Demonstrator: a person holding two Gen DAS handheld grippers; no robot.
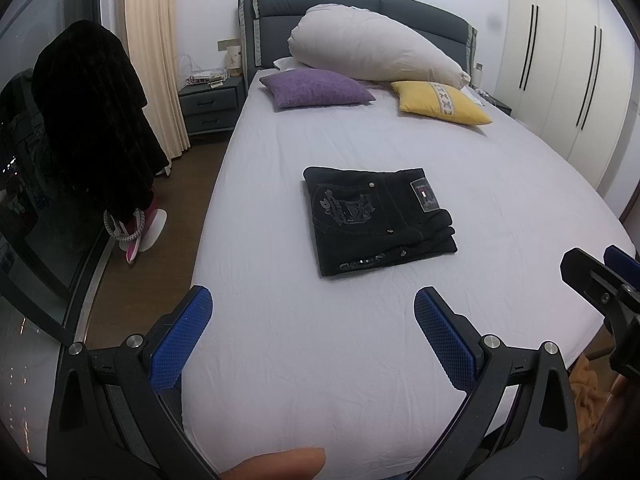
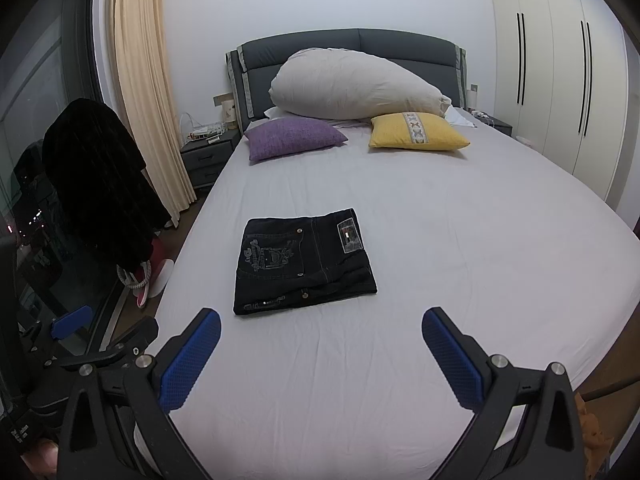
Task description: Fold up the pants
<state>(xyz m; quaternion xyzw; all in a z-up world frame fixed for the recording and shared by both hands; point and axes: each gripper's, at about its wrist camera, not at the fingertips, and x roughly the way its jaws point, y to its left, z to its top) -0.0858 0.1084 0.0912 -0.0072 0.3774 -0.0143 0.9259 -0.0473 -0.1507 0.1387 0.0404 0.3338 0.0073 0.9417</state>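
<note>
The black pants [image 1: 376,220] lie folded into a compact rectangle in the middle of the white bed sheet [image 1: 340,340], back pocket and label patch facing up. They also show in the right wrist view [image 2: 304,262]. My left gripper [image 1: 314,312] is open and empty, held above the foot of the bed, short of the pants. My right gripper [image 2: 322,334] is open and empty too, just short of the pants' near edge. Its finger shows at the right edge of the left wrist view [image 1: 600,276].
A purple cushion [image 2: 292,136], a yellow cushion [image 2: 416,132] and a large white pillow [image 2: 352,84] lie at the headboard. A nightstand [image 2: 208,156], a curtain and a dark garment on a stand [image 2: 96,176] are left of the bed. A wardrobe [image 2: 560,80] is on the right.
</note>
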